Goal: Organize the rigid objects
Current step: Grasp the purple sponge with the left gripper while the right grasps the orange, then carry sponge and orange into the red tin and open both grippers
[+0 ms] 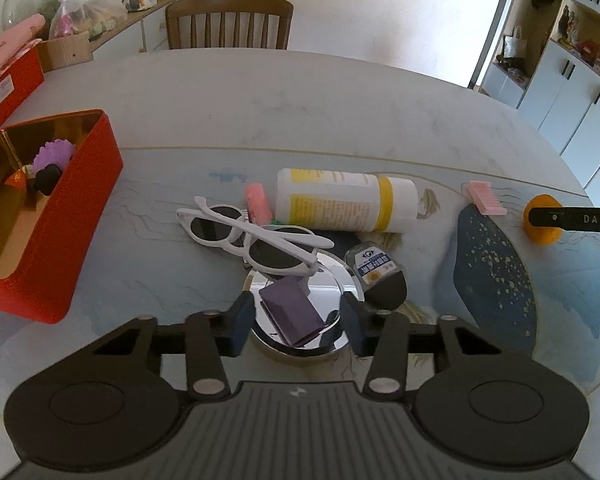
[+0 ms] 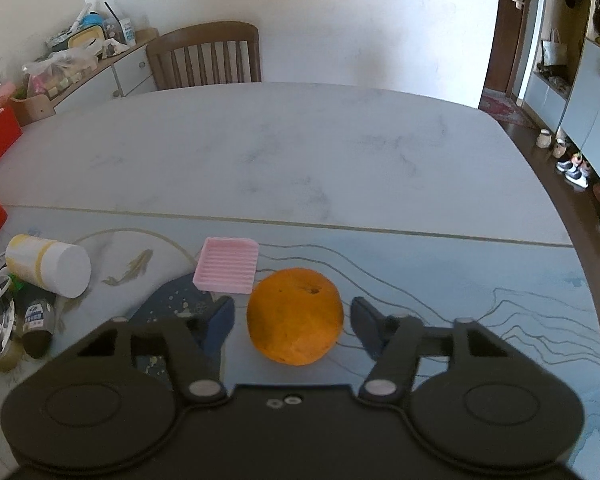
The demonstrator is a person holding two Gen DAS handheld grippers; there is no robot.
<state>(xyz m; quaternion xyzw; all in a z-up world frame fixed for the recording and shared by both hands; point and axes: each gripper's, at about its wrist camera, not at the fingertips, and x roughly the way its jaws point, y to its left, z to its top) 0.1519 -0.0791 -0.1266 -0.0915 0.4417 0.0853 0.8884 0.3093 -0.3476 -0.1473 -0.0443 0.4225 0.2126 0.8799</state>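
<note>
My left gripper [image 1: 296, 320] is open, its jaws either side of a round shiny tin [image 1: 300, 312] that holds a purple block [image 1: 292, 310]. White sunglasses [image 1: 252, 236] lie over the tin's far rim. Behind are a white and yellow bottle [image 1: 344, 200], a pink tube [image 1: 258, 202] and a small dark bottle [image 1: 378, 276]. My right gripper [image 2: 292, 318] is open with an orange [image 2: 295, 316] between its jaws, not touching. A pink ridged tray [image 2: 227, 266] lies just beyond; it also shows in the left wrist view [image 1: 485, 198].
An open red tin box [image 1: 46, 216] with small items stands at the left on the marble table [image 1: 300, 112]. A wooden chair [image 1: 230, 22] is at the far edge. A cluttered sideboard [image 2: 100, 56] is at the back left, cabinets at the right.
</note>
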